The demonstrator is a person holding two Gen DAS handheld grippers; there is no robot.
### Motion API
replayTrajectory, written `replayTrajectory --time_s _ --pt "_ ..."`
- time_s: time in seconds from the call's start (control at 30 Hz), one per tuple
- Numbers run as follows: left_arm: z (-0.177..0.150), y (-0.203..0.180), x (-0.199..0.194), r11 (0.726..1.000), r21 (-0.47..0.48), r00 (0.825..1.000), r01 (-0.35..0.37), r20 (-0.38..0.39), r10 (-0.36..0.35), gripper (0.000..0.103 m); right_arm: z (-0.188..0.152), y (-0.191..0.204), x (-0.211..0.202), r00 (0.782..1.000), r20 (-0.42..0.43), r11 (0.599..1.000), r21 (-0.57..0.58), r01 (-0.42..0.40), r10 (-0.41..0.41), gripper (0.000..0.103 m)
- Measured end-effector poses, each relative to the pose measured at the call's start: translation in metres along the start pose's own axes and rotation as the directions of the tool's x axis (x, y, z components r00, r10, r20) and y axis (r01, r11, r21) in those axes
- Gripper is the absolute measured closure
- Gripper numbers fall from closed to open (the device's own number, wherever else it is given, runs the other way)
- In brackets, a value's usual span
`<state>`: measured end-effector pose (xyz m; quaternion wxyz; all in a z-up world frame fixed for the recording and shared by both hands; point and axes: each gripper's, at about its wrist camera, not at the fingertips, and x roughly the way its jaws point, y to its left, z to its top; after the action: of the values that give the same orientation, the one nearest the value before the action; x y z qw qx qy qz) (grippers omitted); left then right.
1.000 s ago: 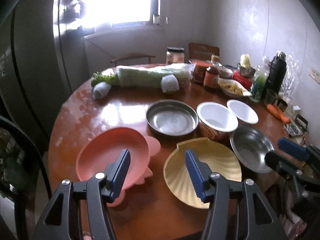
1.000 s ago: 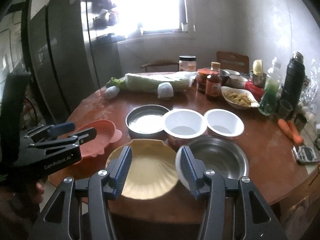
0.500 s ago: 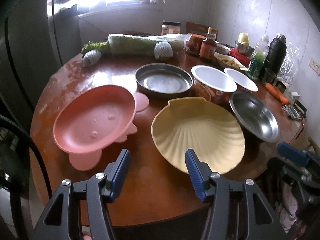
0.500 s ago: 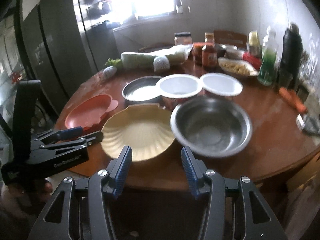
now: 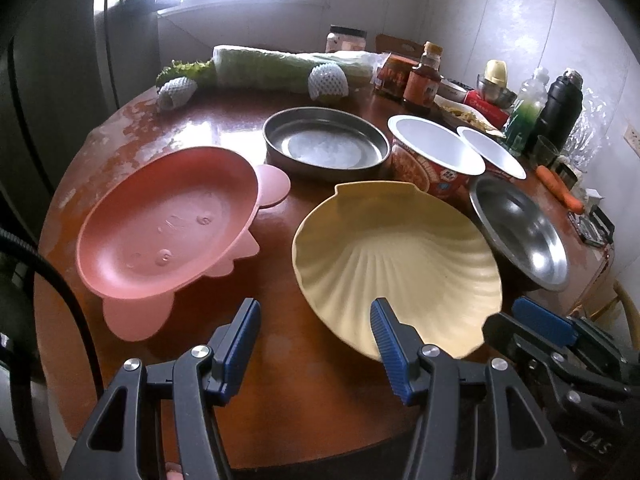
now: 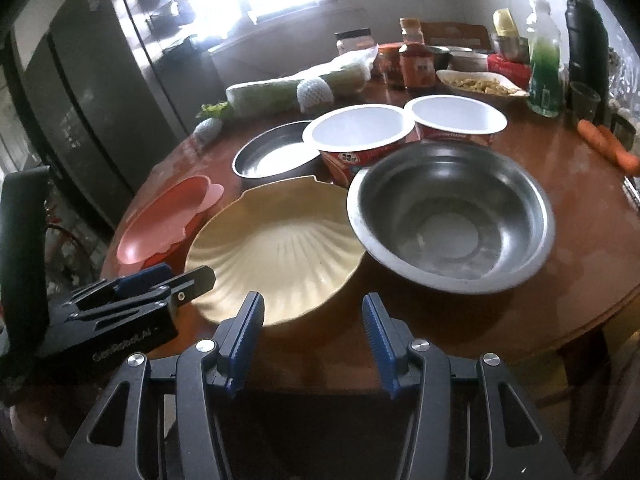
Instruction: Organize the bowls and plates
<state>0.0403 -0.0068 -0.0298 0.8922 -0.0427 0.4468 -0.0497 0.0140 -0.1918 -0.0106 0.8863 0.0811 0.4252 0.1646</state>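
A pink plate (image 5: 168, 224) lies at the table's front left, a yellow shell-shaped plate (image 5: 396, 264) beside it, a steel bowl (image 5: 520, 232) to the right. Behind stand a flat steel pan (image 5: 326, 146) and two white paper bowls (image 5: 436, 152). My left gripper (image 5: 316, 344) is open and empty, low over the table edge between the pink and yellow plates. My right gripper (image 6: 312, 340) is open and empty, before the table edge between the yellow plate (image 6: 276, 248) and the steel bowl (image 6: 452, 216). The left gripper (image 6: 160, 284) also shows there.
Wrapped cabbage (image 5: 288, 68), foam-netted fruit (image 5: 328, 80), jars and sauce bottles (image 5: 424, 76), a black flask (image 5: 560, 108), a green bottle (image 6: 544, 64), a food dish (image 6: 476, 84) and carrots (image 6: 608, 144) crowd the round wooden table's (image 5: 280, 380) back and right. A dark fridge (image 6: 80, 80) stands left.
Both grippers have come down and tilted toward the table's near edge; the plates and bowls now look larger and closer. Nothing on the table has moved.
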Motion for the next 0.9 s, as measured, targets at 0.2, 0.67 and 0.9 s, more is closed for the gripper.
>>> replayTrajectory --time_s 0.2,0.67,0.9 --pt "0.002 -0.001 0.010 1.000 -0.008 1.000 0.016 -0.010 -0.016 0.046 0.005 -0.007 0.018 1.000 -0.004 1.000 0.025 0.011 -0.011 0.053" --pt "0.004 0.004 0.015 0.998 -0.033 0.999 0.053 0.011 -0.053 0.067 0.010 0.000 0.034 0.999 0.012 0.999 -0.015 0.040 -0.040 0.075" --pt "0.001 0.009 0.002 0.999 -0.028 0.999 0.032 0.028 -0.031 0.067 0.010 0.009 0.031 1.000 0.013 0.999 -0.032 0.019 -0.019 0.075"
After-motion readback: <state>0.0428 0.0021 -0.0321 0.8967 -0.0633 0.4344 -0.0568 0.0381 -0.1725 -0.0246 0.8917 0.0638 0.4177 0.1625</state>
